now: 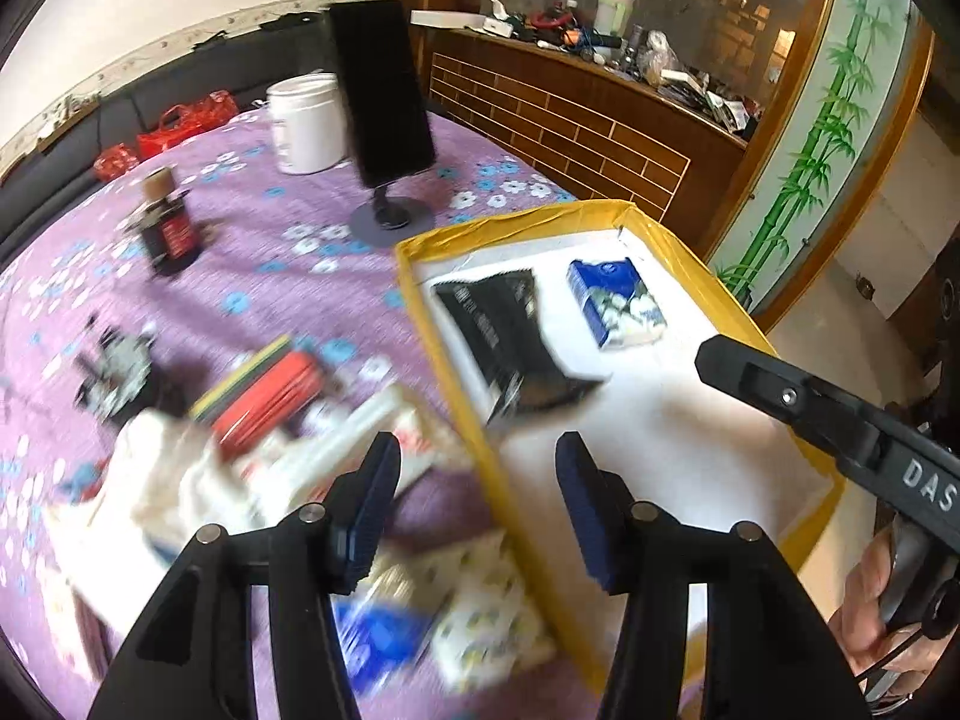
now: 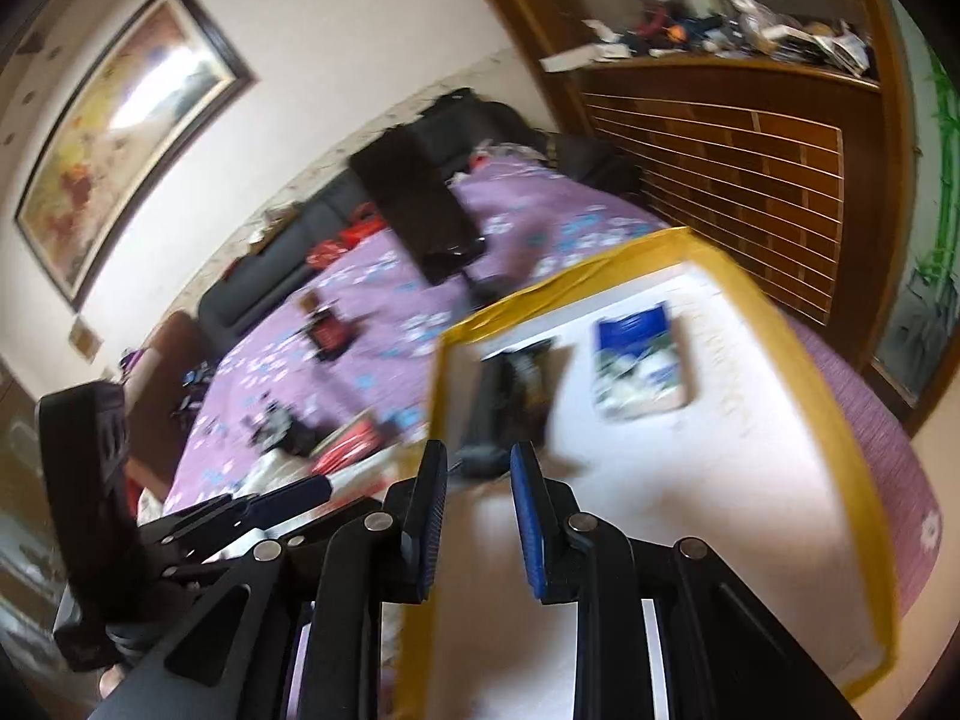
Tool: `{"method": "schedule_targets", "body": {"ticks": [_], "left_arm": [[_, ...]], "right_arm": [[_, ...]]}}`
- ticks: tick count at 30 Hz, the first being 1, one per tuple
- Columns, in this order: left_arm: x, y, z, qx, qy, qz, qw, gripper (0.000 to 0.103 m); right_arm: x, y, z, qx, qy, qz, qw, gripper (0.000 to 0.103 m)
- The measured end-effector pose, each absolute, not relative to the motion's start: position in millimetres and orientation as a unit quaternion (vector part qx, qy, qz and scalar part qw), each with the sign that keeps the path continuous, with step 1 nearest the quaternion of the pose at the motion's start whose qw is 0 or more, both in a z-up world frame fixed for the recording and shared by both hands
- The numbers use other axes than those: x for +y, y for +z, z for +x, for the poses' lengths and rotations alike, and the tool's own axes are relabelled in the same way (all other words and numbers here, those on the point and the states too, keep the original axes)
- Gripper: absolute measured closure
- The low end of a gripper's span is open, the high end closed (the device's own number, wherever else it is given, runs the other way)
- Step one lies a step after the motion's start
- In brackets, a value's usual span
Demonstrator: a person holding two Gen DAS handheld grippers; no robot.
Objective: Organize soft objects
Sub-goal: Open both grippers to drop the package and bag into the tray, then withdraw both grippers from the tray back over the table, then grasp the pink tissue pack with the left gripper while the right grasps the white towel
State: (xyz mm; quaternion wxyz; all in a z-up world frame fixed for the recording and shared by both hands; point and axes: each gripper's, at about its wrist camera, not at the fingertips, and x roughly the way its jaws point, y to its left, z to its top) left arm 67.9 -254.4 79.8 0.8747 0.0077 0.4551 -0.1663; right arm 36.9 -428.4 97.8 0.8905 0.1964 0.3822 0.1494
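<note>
- The left gripper (image 1: pixel 477 495) is held with its jaws spread wide and nothing between them, above the near-left rim of the yellow-edged box (image 1: pixel 444 354).
- The right gripper (image 2: pixel 478 516) is seen with a narrow gap between its blue pads and nothing clamped in them; it hangs over the box's near white floor.
- 2 soft packs are seen lying inside the box: a black foil pouch (image 1: pixel 516 336), crumpled and glossy, just ahead of the right gripper, and a blue-and-white tissue pack (image 1: pixel 618 306), flat and rectangular, further in and apart from the pouch.
- Outside the box, left of and below the left gripper, a blurred pile of soft packs (image 1: pixel 468 612) lies on the purple floral cloth (image 1: pixel 252 228); a white pack with a small printed pattern and a blue one can be made out.
- A red and yellow flat stack (image 1: pixel 264 390) lies beside that pile.
- Further back stand a white plastic tub (image 1: pixel 306 120), a dark jar (image 1: pixel 168 228) with a red label, and a black phone on a round stand (image 1: pixel 384 96).
- The letters "DAS" are read on the right gripper's body; writing on the packs is too blurred to read.
</note>
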Motion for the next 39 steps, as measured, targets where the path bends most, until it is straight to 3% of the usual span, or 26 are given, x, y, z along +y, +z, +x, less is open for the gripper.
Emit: {"method": "schedule_targets", "body": {"ticks": [15, 21, 23, 29, 32, 34, 39], "left_arm": [[-130, 78, -20, 0.429, -0.104, -0.007, 0.897, 0.048], [-65, 66, -46, 0.421, -0.013, 0.007, 0.907, 0.032], [-46, 64, -50, 0.416, 0.017, 0.009, 0.909, 0.017], [-10, 45, -36, 0.438, 0.065, 0.014, 0.896, 0.015], [-2, 34, -25, 0.454, 0.074, 0.007, 0.888, 0.015], [1, 25, -17, 0.465, 0.081, 0.000, 0.881, 0.015], [6, 12, -5, 0.473, 0.085, -0.017, 0.877, 0.015]], "right_arm": [[-331, 79, -10, 0.409, 0.230, 0.140, 0.872, 0.079], [-301, 66, -13, 0.427, 0.252, 0.119, 0.860, 0.077], [-292, 61, -12, 0.433, 0.260, 0.114, 0.856, 0.075], [-271, 54, -14, 0.440, 0.277, 0.095, 0.849, 0.071], [-264, 54, -15, 0.438, 0.280, 0.080, 0.850, 0.062], [-259, 54, -15, 0.434, 0.286, 0.073, 0.851, 0.046], [-236, 57, -15, 0.422, 0.297, 0.027, 0.856, 0.035]]}}
